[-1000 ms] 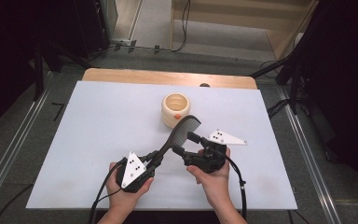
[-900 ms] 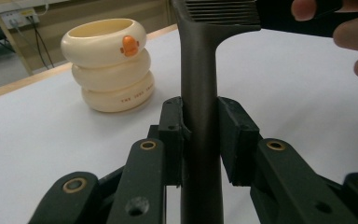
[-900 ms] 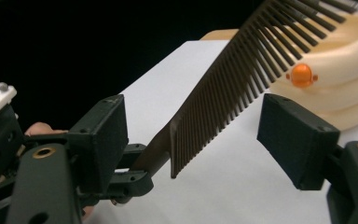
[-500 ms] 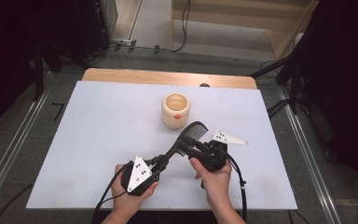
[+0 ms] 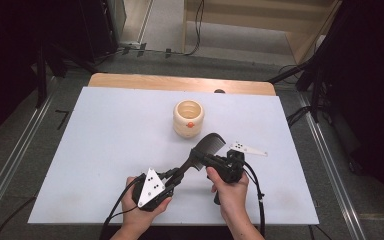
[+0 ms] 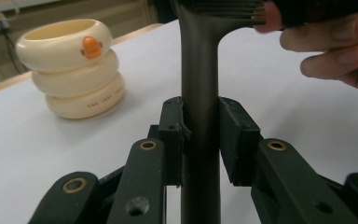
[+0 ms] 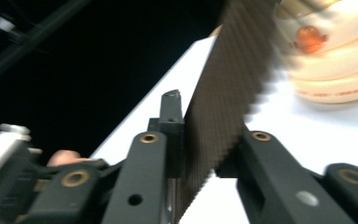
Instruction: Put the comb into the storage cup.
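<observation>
Cream cup's [image 6: 72, 70] orange duck faces gripper views.

a cream ribbed cup [image 5: 188, 117] with an orange mark stands on the white table [image 5: 105, 130].

The comb [image 5: 200, 152] is dark grey-brown, its teeth a fine ridged pattern. The cup [image 5: 188, 118] is cream, stacked in three rounded rings, with an orange duck mark and small brown lettering. The counter [image 5: 105, 135] is white with a light wood edge. Both grippers' jaws are black with brass-coloured rivets.
</observation>
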Tool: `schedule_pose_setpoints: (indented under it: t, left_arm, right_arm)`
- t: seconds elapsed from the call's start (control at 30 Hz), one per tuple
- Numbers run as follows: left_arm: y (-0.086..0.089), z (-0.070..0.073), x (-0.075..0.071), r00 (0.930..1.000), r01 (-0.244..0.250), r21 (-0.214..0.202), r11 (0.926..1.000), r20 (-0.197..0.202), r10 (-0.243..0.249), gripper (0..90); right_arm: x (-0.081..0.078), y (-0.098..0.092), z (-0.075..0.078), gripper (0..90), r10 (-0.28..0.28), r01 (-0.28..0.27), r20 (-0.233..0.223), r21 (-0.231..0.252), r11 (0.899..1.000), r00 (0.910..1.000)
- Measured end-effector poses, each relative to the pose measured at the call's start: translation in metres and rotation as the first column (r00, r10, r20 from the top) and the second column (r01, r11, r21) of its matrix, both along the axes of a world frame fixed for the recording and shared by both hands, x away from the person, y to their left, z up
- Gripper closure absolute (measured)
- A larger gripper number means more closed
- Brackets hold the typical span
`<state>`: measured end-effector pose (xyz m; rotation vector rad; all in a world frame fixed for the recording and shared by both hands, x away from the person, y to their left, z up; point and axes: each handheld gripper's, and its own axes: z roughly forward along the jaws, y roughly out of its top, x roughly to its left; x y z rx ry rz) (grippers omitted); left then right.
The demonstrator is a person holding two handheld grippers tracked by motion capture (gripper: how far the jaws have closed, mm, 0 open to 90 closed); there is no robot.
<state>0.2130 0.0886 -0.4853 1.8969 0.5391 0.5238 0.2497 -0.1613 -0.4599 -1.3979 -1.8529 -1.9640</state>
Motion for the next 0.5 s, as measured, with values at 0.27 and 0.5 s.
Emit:
schedule_pose_setpoints:
  t: [0.27,0.5]
  left_arm:
    - [0.007,0.004,0.006,0.9934,0.07,-0.087,0.9938,-0.085,-0.077,50.6]
    - [0.016,0.006,0.011,0.9904,0.051,-0.085,0.9951,-0.123,-0.062,35.0]
  right_arm:
    - [-0.009,0.004,0.01,82.4,-0.013,0.019,0.122,-0.05,0.999,0.9924]
    - [-0.015,0.006,0.017,82.4,0.001,0.026,0.219,-0.121,0.992,0.9758]
